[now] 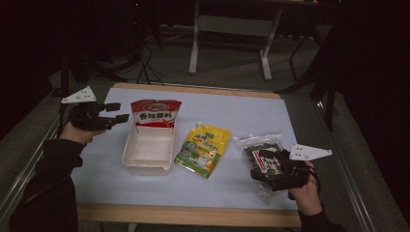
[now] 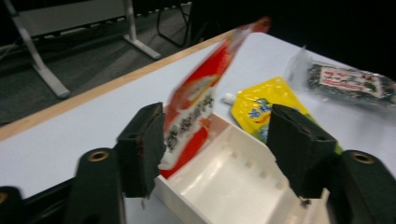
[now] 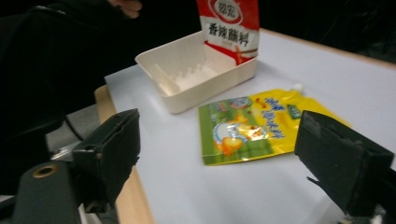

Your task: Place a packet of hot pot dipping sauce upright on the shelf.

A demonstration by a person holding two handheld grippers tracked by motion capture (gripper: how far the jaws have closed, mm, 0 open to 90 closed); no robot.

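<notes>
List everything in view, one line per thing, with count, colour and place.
red sauce packet: one, red and white, standing in the far end of the tray, leaning on its wall.
tray: one, cream white, left of centre on the table.
yellow spout pouch: one, yellow and green, lying flat just right of the tray.
clear snack bag: one, clear with dark contents and a red and white label, lying at the right, partly under the right gripper.
table: one, pale top with a wooden edge.
metal frame legs: grey, on the floor beyond the table.
left gripper: one, black, left of the tray, jaws open, nothing between them.
right gripper: one, black, over the snack bag, jaws open.
</notes>
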